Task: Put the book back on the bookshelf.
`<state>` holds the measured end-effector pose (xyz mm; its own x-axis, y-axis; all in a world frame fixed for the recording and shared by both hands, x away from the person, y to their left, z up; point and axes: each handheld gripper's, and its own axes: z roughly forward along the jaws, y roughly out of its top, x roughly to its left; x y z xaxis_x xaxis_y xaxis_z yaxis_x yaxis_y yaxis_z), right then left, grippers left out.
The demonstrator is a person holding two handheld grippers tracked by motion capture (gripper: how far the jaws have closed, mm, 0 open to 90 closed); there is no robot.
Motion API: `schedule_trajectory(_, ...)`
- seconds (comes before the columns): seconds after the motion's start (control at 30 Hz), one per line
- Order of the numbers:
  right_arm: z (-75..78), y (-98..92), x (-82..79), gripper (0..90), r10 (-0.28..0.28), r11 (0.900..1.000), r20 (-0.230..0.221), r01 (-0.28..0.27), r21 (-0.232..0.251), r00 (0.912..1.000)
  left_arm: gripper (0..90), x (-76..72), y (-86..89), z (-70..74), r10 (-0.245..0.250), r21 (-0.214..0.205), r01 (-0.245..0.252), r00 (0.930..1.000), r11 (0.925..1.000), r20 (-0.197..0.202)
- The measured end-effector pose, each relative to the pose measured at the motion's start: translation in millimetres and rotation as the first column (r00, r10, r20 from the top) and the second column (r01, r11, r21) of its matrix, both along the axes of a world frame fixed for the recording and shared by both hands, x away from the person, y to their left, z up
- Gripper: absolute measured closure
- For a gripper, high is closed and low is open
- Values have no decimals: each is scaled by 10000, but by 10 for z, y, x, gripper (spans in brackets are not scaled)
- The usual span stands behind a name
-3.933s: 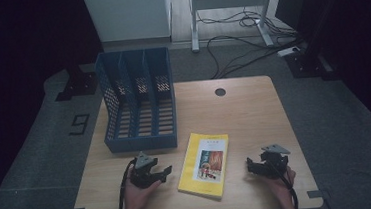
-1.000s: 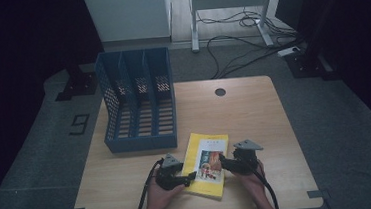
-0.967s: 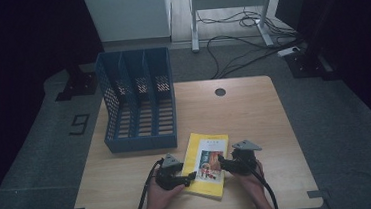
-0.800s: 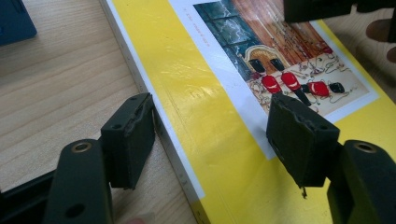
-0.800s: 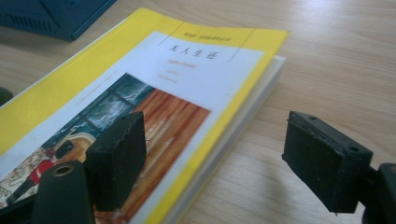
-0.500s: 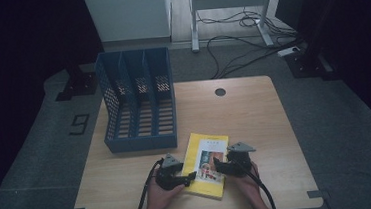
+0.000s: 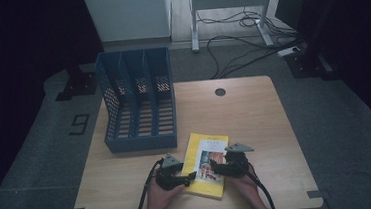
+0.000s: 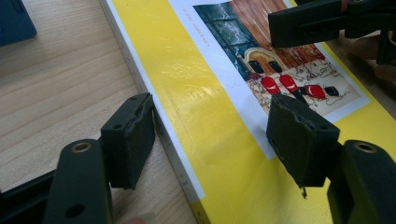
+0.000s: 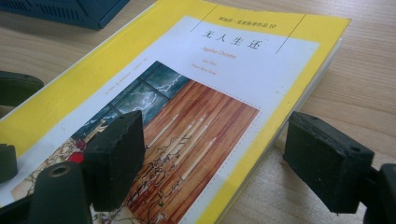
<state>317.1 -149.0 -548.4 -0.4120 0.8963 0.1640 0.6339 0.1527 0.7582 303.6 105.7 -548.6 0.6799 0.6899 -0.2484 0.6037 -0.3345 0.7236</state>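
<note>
Jaws of left gripper (image 8: 212, 140): apart, straddling the spine edge of the book (image 8: 201, 107), one pad against the table (image 7: 254, 109) beside the spine, the other over the cover; no clamp visible. Jaws of right gripper (image 9: 219, 163): apart, one pad over the cover picture, the other past the book's open edge, above the wood. Yellow paperback: lies flat, cover up, at 6 o'clock on the table, between both grippers. Blue file rack (image 7: 138, 103): upright, three compartments, at 10 o'clock from the book, just beyond its far corner.
</note>
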Motion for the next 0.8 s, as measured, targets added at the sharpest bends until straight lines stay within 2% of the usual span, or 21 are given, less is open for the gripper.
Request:
schedule_trajectory(0.5, 31, 13, -12, 210, 43, 10000, 13, -43, -20, 10000, 323, 1, 0, 0, -3, 3, 3, 10000, 10000, 1)
schedule_trajectory(0.8, -13, -6, 26, 184, -182, 9993, -278, 190, 311, 9994, 322, 4, 1, 0, -20, 6, 20, 10000, 10000, 1)
